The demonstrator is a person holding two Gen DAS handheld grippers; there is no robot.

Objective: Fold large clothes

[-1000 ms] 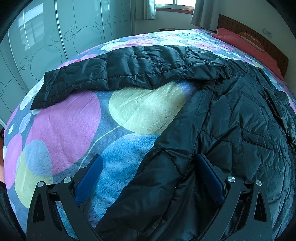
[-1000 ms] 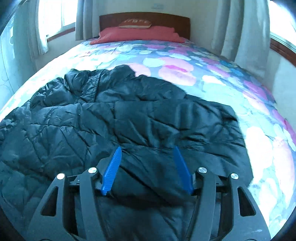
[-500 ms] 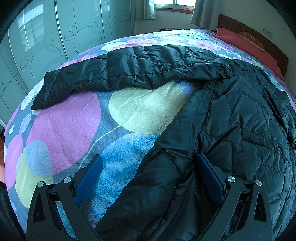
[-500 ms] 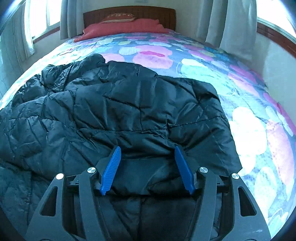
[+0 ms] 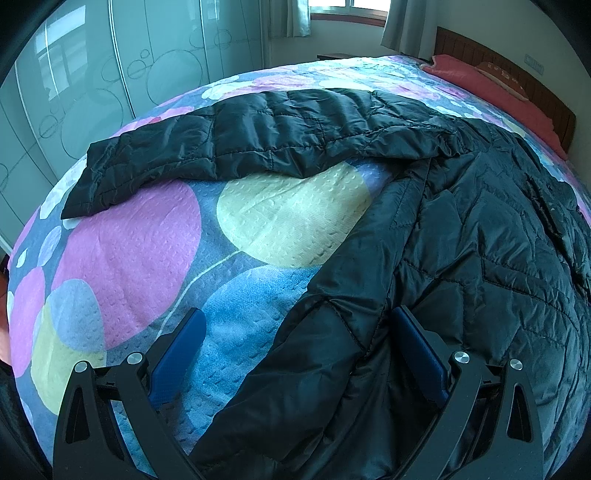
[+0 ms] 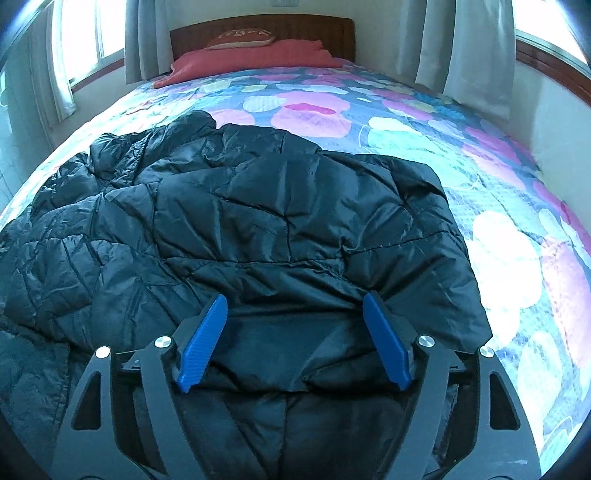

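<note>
While the black quilted puffer jacket [image 5: 480, 258] is lying spread across the bed's bedspread printed with pink, yellow and blue circles [image 5: 129, 258], I am holding both grippers low over its near edge. In the left wrist view, one long sleeve [image 5: 258, 140] is stretching out flat to the left across the bedspread, away from the jacket's body. My left gripper [image 5: 295, 354] is hovering with its blue fingers [image 5: 181, 347] spread wide: the left finger is sitting over bare bedspread, the right one over the jacket, and the jacket's side edge is running between them without being pinched.

In the right wrist view, the other sleeve [image 6: 314, 206] is lying folded across the jacket's body. My right gripper [image 6: 295, 343] is standing open over the dark fabric; its jaws have just been opening, and the jacket's hem is lying loose between the blue ribbed fingers [image 6: 207, 339], no longer pressed by them.

A red pillow [image 6: 255, 59] is resting against the brown wooden headboard [image 6: 314, 29] at the far end of the bed, well apart from the jacket, and pale curtains [image 6: 465, 48] are hanging on the right.
</note>
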